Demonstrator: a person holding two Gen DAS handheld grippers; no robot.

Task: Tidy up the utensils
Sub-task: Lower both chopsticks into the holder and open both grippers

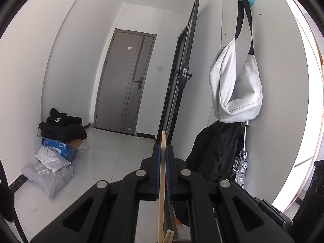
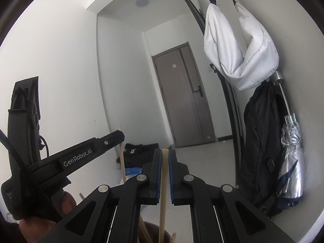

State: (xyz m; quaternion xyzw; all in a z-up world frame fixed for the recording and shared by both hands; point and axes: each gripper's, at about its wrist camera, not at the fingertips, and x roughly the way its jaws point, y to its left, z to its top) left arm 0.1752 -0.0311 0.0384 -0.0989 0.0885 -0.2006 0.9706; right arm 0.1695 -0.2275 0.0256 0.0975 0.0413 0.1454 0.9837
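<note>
In the left wrist view my left gripper (image 1: 163, 148) is shut on a pale wooden chopstick (image 1: 161, 202), which stands upright between the blue pads (image 1: 156, 162) and pokes out above them. More chopstick tips (image 1: 169, 237) show at the bottom edge. In the right wrist view my right gripper (image 2: 165, 154) is shut on a second upright chopstick (image 2: 163, 208). Below it, a dark round holder (image 2: 157, 227) with other sticks in it is partly hidden. The left gripper (image 2: 119, 136) appears at the left, level with mine, with its chopstick (image 2: 122, 158) upright.
A white bag (image 1: 237, 89) hangs on the right wall above a black backpack (image 1: 212, 154) and a silver umbrella (image 2: 291, 162). A black-framed door (image 1: 182, 77) stands ajar. A blue box with black clothes (image 1: 60, 131) and plastic bags (image 1: 48, 172) lie on the floor at left.
</note>
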